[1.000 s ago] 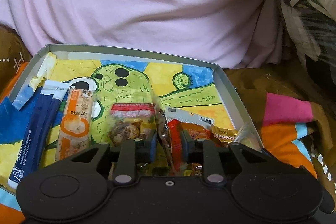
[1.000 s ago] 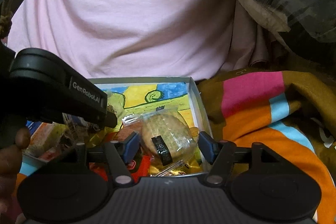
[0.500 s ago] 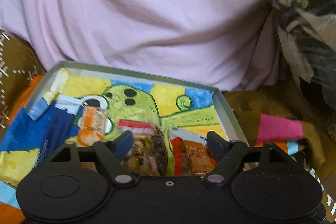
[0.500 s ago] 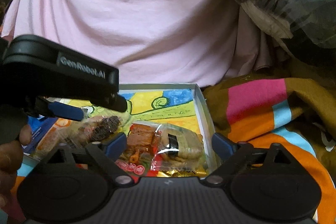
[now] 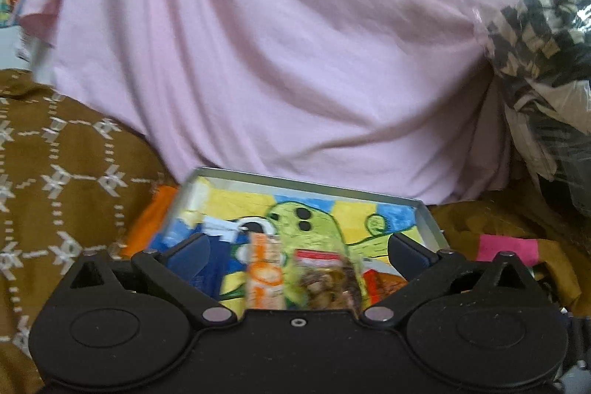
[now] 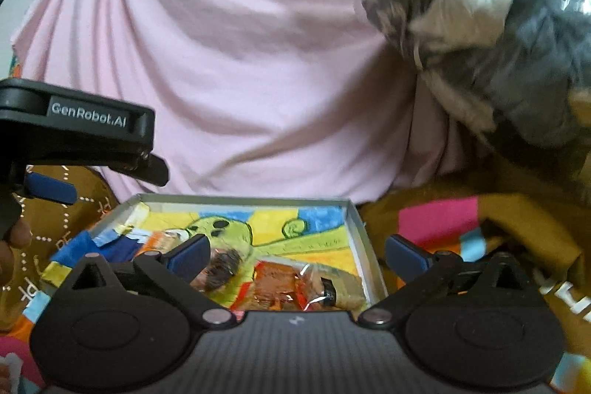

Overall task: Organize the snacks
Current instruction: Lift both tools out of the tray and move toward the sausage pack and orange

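Observation:
A shallow grey tray (image 5: 428,220) lined with a bright cartoon drawing holds several snack packets. In the left wrist view I see an orange packet (image 5: 264,277), a clear packet of brown snacks (image 5: 325,279), a red-orange packet (image 5: 380,285) and a blue stick packet (image 5: 214,268). In the right wrist view the tray (image 6: 356,235) holds a clear packet of dark snacks (image 6: 221,268), an orange-red packet (image 6: 277,287) and a wrapped round biscuit (image 6: 340,290). My left gripper (image 5: 297,255) is open and empty above the tray's near side. My right gripper (image 6: 295,255) is open and empty too.
A large pink cloth (image 5: 258,61) rises behind the tray. A brown patterned blanket (image 5: 55,172) lies to the left, a striped colourful blanket (image 6: 461,228) to the right. A plastic-wrapped camouflage bundle (image 6: 480,24) sits at the upper right. The left gripper's body (image 6: 74,128) shows at the right wrist view's left.
Both grippers have opened wide, let go of their packets and pulled back and up from the tray. The biscuit and the orange-red packet now lie in the tray.

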The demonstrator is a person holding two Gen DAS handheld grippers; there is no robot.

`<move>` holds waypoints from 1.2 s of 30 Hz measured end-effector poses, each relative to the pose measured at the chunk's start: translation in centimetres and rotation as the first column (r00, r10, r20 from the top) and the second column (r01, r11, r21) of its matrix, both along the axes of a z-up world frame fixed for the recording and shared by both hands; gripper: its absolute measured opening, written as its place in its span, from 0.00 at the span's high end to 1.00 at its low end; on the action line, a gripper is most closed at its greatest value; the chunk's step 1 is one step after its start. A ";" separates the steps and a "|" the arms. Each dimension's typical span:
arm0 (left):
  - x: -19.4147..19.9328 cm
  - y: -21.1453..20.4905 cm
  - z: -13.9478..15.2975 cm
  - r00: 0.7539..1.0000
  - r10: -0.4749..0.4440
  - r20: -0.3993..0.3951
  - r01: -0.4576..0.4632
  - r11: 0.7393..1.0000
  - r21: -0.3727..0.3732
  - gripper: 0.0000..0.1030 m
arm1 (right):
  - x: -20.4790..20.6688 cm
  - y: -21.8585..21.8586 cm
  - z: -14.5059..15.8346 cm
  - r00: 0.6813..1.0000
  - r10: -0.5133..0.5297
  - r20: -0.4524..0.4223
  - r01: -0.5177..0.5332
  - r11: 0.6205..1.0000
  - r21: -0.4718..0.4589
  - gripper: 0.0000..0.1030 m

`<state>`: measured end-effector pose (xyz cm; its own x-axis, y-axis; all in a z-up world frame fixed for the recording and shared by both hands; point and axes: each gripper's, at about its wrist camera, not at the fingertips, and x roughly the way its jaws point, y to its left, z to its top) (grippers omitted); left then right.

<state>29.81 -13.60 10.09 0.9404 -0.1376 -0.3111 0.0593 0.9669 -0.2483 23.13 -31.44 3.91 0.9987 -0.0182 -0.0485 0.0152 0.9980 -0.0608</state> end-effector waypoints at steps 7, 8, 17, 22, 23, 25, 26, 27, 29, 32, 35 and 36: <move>-4.5 3.1 0.1 0.999 0.053 -0.007 -0.053 0.999 0.002 0.01 | -4.7 1.3 0.8 0.997 0.031 0.067 -0.032 0.999 0.013 0.00; -5.2 3.6 0.0 0.998 0.060 -0.013 -0.060 0.998 0.002 0.01 | -5.2 1.6 0.7 0.997 0.040 0.070 -0.042 0.999 0.017 0.00; -10.1 7.3 -1.5 0.994 0.101 -0.046 -0.100 0.995 0.022 0.01 | -9.6 3.4 0.1 0.995 0.092 0.034 -0.093 0.995 0.030 0.00; -12.0 9.0 -3.1 0.992 0.103 -0.075 -0.099 0.994 0.057 0.01 | -11.3 4.3 -0.1 0.993 0.116 -0.010 -0.115 0.992 0.042 0.00; -12.2 9.3 -3.5 0.991 0.103 -0.084 -0.098 0.993 0.060 0.01 | -11.5 4.6 -0.2 0.993 0.119 -0.027 -0.118 0.992 0.041 0.00; -12.8 9.9 -4.4 0.989 0.105 -0.104 -0.099 0.993 0.066 0.01 | -12.0 5.1 -0.6 0.990 0.130 -0.058 -0.129 0.991 0.030 0.00; -12.9 10.2 -4.8 0.988 0.106 -0.112 -0.099 0.993 0.069 0.01 | -12.2 5.4 -0.7 0.988 0.136 -0.076 -0.135 0.991 0.017 0.00; -13.1 10.4 -5.2 0.987 0.107 -0.121 -0.098 0.993 0.073 0.01 | -12.4 5.8 -1.0 0.986 0.141 -0.092 -0.142 0.990 0.001 0.00; -13.5 11.0 -6.1 0.984 0.107 -0.145 -0.096 0.992 0.081 0.01 | -12.9 6.5 -1.3 0.981 0.152 -0.118 -0.156 0.988 -0.023 0.00; -13.8 11.6 -7.3 0.977 0.103 -0.184 -0.088 0.992 0.091 0.01 | -13.4 7.6 -1.9 0.971 0.174 -0.162 -0.183 0.982 -0.044 0.00; -14.0 12.0 -8.6 0.969 0.098 -0.228 -0.077 0.992 0.100 0.01 | -13.7 8.9 -2.6 0.957 0.189 -0.220 -0.212 0.974 -0.085 0.00; -14.1 12.2 -9.0 0.966 0.096 -0.242 -0.072 0.992 0.103 0.01 | -13.7 9.4 -2.9 0.951 0.194 -0.241 -0.224 0.969 -0.102 0.00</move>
<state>15.73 -1.40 1.10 0.8403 -0.0213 -0.5418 -0.0749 0.9851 -0.1548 9.44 -22.06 0.98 0.9434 0.1687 -0.2855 -0.2217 0.9611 -0.1646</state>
